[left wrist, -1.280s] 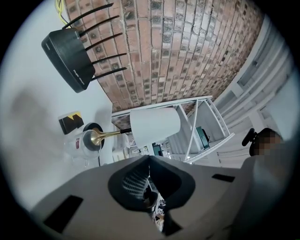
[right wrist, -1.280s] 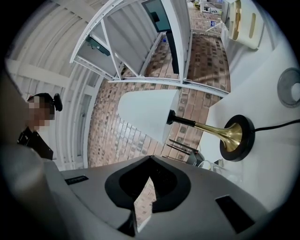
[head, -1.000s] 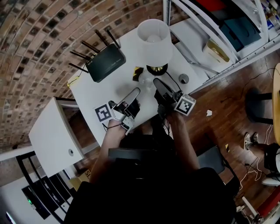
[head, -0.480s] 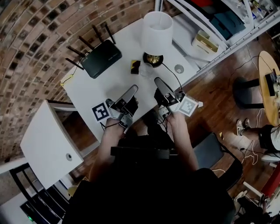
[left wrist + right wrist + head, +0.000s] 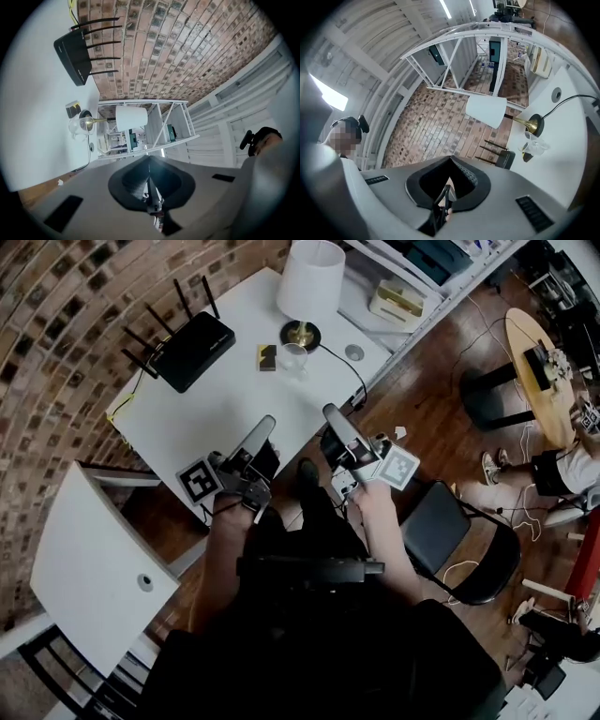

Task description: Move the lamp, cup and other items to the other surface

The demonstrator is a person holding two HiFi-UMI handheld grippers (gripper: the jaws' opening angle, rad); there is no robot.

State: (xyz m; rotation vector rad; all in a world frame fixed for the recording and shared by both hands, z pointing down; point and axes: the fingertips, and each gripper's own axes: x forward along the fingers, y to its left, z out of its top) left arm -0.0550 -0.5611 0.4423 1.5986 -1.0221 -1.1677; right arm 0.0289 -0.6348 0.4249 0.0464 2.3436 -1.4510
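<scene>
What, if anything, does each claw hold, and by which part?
Nothing: left claw and right claw are shut, empty, clear of the lamp and cup.

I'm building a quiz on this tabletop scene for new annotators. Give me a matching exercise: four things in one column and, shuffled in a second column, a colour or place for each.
Things:
1. lamp shade
2. router
3. cup
4. chair

Colour or place:
A. see-through
B. black, with antennas sticking out
C. white
D. on the wooden floor, off the table

Pairs: 1-C, 2-B, 3-A, 4-D
</scene>
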